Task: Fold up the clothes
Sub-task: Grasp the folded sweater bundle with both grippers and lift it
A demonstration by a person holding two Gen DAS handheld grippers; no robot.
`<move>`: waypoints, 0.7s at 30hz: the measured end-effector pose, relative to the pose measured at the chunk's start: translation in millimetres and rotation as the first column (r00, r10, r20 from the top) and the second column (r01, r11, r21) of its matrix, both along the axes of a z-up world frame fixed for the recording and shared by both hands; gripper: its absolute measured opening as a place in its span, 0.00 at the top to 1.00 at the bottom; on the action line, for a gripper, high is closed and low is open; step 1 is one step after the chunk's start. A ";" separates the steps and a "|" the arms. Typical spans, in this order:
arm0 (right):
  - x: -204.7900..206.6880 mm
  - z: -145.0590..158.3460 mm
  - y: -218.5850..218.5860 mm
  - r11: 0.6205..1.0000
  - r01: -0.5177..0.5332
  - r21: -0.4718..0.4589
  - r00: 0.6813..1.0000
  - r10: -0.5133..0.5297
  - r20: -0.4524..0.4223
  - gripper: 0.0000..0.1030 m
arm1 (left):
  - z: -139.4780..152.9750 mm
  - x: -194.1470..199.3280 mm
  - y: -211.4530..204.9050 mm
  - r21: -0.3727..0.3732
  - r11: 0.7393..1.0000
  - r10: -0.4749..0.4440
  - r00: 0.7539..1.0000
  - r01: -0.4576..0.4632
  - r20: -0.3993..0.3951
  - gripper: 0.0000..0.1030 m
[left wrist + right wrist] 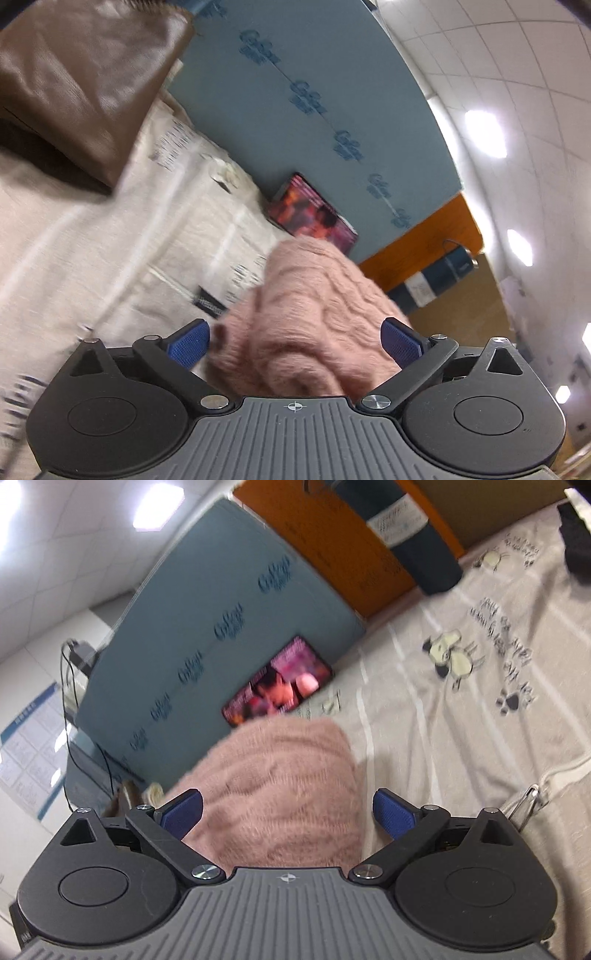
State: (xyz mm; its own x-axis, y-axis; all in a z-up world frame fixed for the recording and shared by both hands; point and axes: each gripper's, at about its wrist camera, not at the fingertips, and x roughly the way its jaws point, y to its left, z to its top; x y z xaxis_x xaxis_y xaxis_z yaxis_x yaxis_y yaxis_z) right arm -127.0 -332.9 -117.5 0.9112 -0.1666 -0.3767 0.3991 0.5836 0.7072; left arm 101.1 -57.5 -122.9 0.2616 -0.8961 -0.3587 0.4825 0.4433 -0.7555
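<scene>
Sweater (pixel 314 317) w/ both grippers, left (pixel 295 341) & right (pixel 288 814), spread open around it (not pinched); I judge folding barely begun.

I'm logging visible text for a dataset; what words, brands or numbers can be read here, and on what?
Blue foam board: repeated dark logo, too blurred to read.
Grey printed bedsheet: handwriting-style lines, illegible.
Wall poster: too small.
White label on dark roll: blurred.
Nothing can be quoted.

Your left gripper (pixel 295 341), right gripper (pixel 289 814): black linkage arms, blue ribbed pads (pixel 187 347), silver screws, grey grooved base, crosshair mark.
</scene>
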 end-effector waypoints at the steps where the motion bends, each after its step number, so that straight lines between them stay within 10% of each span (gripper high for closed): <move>1: 1.1 0.4 1.6 1.000 -0.009 -0.009 1.000 0.009 -0.008 0.02 | 0.9 -1.5 -2.6 0.001 1.000 -0.003 1.000 0.003 0.005 0.02; 12: 9.7 1.3 7.9 0.991 -0.137 -0.003 0.990 0.137 -0.020 0.01 | 0.2 -15.7 -19.9 -0.008 0.995 -0.100 0.991 0.101 0.088 0.02; 21: 14.2 3.6 15.3 0.989 -0.145 -0.032 0.988 0.143 -0.056 0.04 | -1.8 -15.6 -21.9 0.038 0.996 -0.082 0.987 0.077 0.138 0.28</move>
